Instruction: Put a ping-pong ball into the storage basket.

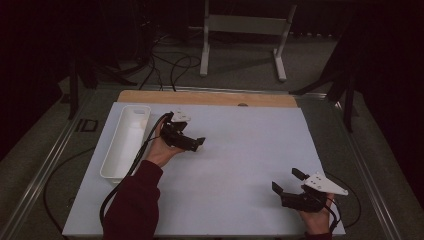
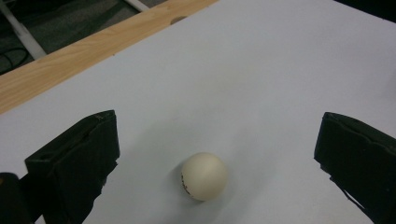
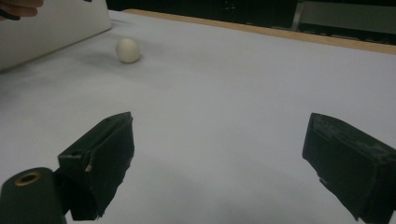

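Wide-spread jaws of the left gripper (image 2: 217,154) flank a white ball (image 2: 204,176) lying loose between them on the white worktop (image 1: 240,150), with an empty white tray (image 1: 125,142) beside that hand, while the right gripper (image 1: 289,181), jaws also parted, hovers well apart.

High view overhead facing forward, gripper views low, close, sharing ball (image 2: 204,176).

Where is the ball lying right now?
In the left gripper view, the ball lies on the white table between the open left tongs, untouched.
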Demonstrator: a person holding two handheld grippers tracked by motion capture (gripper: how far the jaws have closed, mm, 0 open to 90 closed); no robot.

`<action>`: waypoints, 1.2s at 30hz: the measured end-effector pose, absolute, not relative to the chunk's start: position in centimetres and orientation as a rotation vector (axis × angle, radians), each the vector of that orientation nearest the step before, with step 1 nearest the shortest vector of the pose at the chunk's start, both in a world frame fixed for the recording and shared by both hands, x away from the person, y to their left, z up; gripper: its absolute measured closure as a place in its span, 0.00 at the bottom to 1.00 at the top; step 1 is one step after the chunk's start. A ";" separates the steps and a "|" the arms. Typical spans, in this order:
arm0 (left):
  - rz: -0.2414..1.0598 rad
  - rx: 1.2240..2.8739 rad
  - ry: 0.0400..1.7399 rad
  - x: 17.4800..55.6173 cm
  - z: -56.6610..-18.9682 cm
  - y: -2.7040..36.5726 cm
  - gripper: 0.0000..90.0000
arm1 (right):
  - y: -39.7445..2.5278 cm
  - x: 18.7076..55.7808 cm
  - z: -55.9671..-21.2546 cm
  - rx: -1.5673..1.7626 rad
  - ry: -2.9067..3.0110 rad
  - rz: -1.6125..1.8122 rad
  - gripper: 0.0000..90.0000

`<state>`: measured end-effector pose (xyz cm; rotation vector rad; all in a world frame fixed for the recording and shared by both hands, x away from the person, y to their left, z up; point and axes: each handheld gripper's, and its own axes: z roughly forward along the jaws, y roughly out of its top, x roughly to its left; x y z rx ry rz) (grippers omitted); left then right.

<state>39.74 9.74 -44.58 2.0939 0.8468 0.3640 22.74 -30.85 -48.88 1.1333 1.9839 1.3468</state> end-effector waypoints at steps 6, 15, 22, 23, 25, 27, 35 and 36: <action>0.359 2.094 0.847 39.8 -44.9 9.6 0.01 | -30.8 22.7 -48.9 1.133 1.984 1.345 0.10; 0.365 2.099 0.839 39.8 -45.3 9.4 0.01 | -30.8 22.8 -48.9 1.135 1.983 1.349 0.10; 0.358 2.100 0.834 39.8 -45.6 9.2 0.01 | -30.8 22.8 -48.9 1.134 1.985 1.347 0.10; 0.353 2.099 0.835 39.9 -45.7 9.1 0.01 | -30.8 22.8 -48.9 1.133 1.986 1.347 0.10; 0.352 2.102 0.833 39.9 -45.8 9.0 0.01 | -30.8 22.8 -48.9 1.133 1.986 1.347 0.10; 0.352 2.100 0.833 39.9 -45.9 8.9 0.01 | -30.8 22.8 -48.9 1.132 1.986 1.347 0.10; 0.347 2.098 0.834 40.0 -46.2 8.8 0.01 | -30.8 22.8 -48.9 1.133 1.986 1.347 0.10; 0.347 2.097 0.835 40.0 -46.3 8.8 0.01 | -30.8 22.8 -48.9 1.132 1.987 1.346 0.10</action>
